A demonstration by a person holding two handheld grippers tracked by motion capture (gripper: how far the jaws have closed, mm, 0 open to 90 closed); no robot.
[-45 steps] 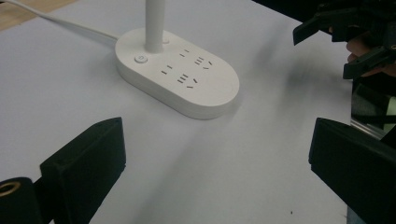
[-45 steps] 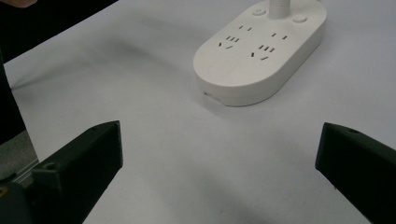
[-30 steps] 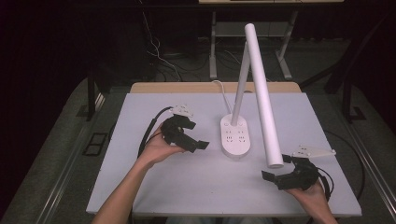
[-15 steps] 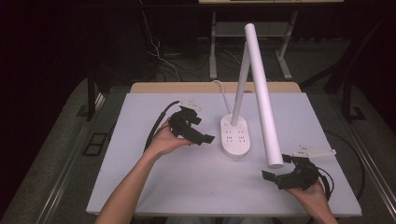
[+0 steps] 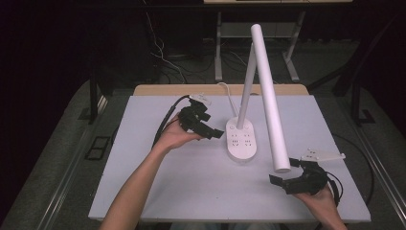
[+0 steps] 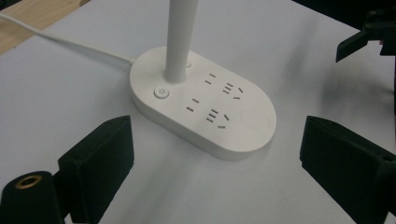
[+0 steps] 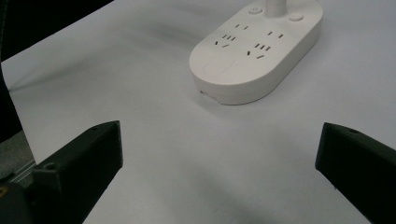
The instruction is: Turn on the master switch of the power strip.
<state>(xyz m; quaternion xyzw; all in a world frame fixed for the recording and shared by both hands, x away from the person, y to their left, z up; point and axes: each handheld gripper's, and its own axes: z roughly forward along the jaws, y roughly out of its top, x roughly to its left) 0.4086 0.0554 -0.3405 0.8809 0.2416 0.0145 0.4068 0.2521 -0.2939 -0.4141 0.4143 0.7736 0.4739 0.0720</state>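
Lamp base just ahead of your left gripper

Your left gripper point(image 5: 210, 132) hovers just left of the desk lamp's oval base point(image 5: 242, 139) near the middle of the worktop point(image 5: 158, 182); its jaws stand wide with nothing between them and have just been closing slightly. Your right gripper point(image 5: 282, 181), also wide open and empty, sits near the front right, well apart from the base.
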